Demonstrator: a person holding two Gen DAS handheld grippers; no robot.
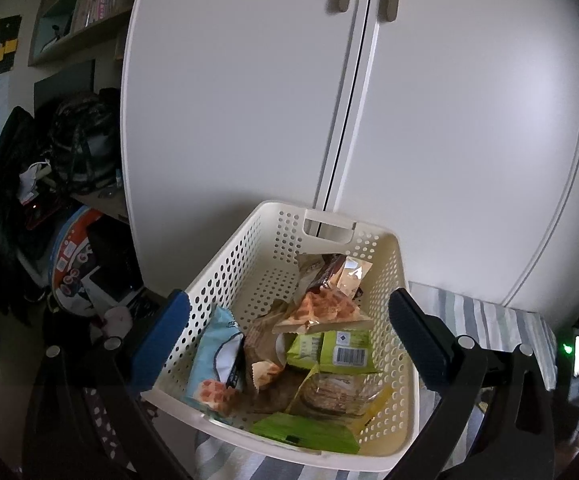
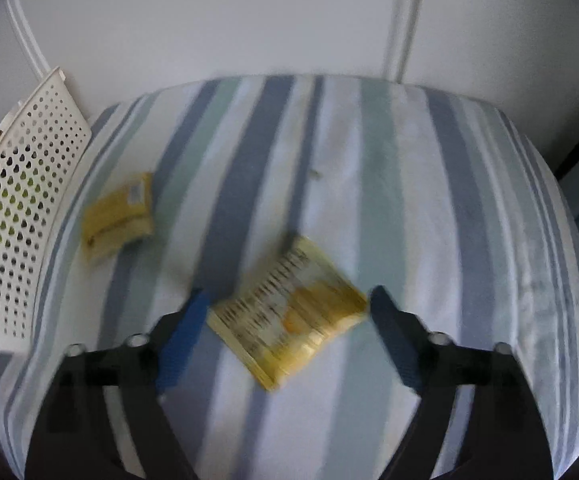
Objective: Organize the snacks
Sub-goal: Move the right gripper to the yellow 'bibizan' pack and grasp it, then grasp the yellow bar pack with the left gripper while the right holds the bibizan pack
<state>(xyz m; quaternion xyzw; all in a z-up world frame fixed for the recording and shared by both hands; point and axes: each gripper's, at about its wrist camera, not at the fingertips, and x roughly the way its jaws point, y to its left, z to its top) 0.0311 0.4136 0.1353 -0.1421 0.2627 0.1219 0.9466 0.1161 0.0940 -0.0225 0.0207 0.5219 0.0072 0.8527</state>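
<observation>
The right hand-held gripper [image 2: 285, 320] is hovering with fingers apart around a yellow snack packet [image 2: 289, 312] lying on the striped cloth [image 2: 429, 200]. The left hand-held gripper [image 1: 289, 332] is spreading wide over the cream basket [image 1: 229, 256] of snacks, beside which another yellow packet [image 2: 117, 216] is lying.

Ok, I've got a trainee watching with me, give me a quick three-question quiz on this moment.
1. True or false: the right hand-held gripper is shut on the large yellow packet.
2. How many yellow packets lie on the striped cloth, counting the small yellow packet?
3. The left hand-held gripper hovers over: A) basket B) cupboard C) cloth.

Key: 1 false, it is open around the packet; 2 two; 3 A.
</observation>
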